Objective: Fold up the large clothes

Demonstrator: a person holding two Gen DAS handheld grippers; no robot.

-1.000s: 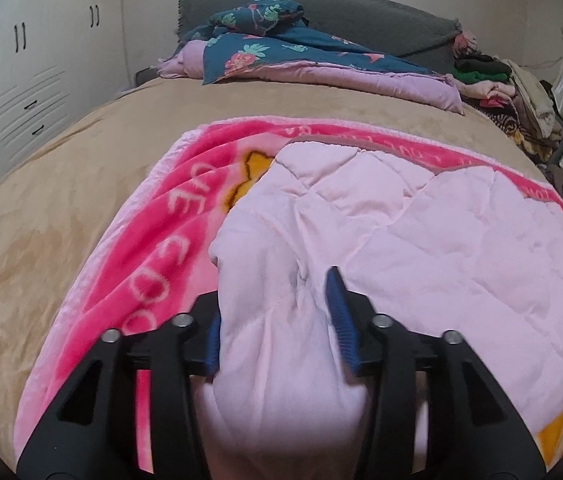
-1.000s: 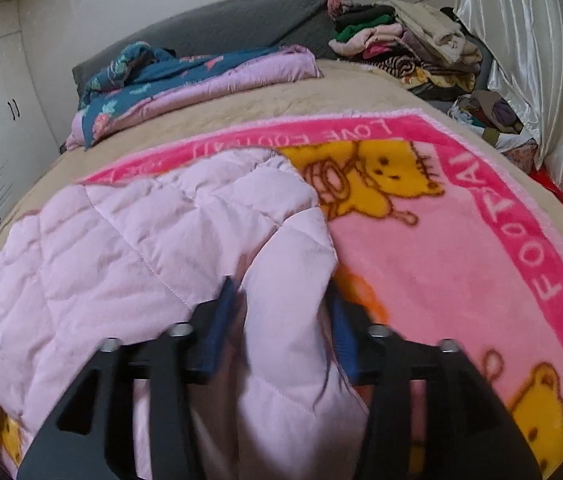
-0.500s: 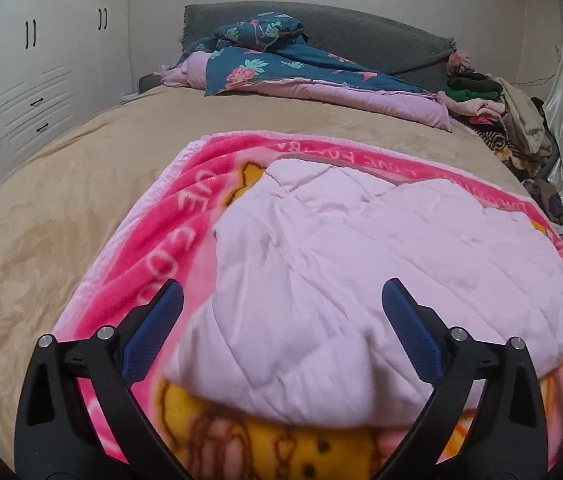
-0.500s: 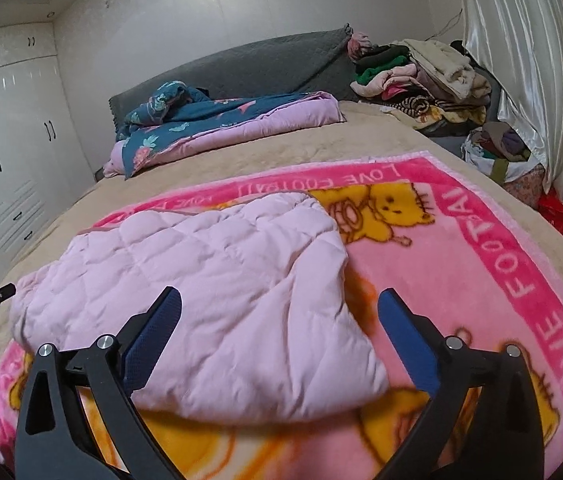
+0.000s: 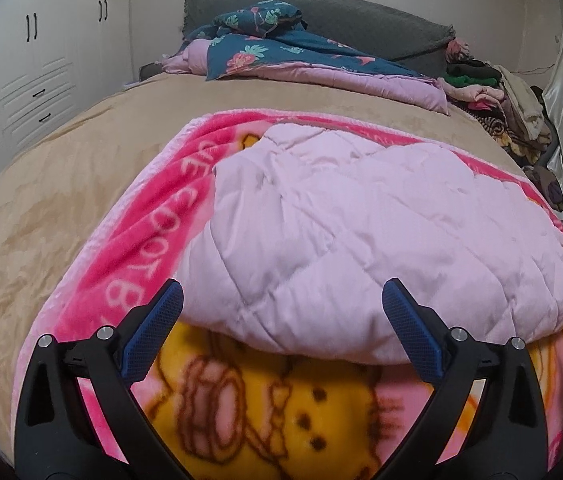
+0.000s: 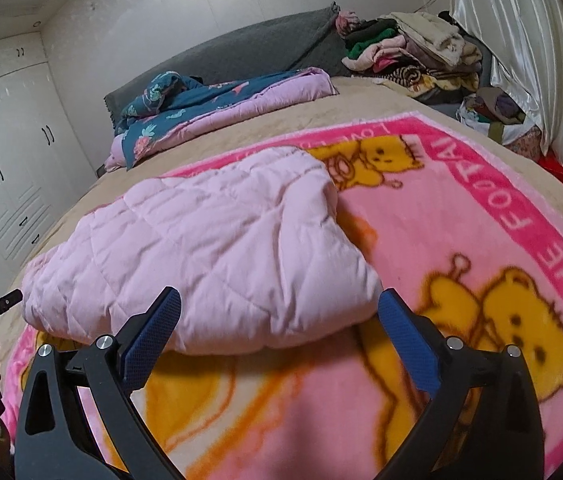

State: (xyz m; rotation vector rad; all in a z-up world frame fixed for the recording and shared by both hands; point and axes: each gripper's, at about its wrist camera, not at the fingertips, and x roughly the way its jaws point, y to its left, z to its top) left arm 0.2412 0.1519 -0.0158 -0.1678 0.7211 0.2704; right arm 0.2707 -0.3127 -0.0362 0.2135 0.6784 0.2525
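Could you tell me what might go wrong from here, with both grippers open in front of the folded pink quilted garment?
1. The pink quilted garment is puffy, so its fold may spring open now that the left gripper and right gripper hold nothing.
2. It lies on the loose cartoon blanket; a low regrasp could pinch that too.
3. Its near edge bulges unevenly, so another fold may come out crooked.

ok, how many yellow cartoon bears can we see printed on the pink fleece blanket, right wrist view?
2. One large yellow bear sits near the right gripper; a smaller yellow bear is beyond the pale pink quilted garment. More may be hidden beneath it.
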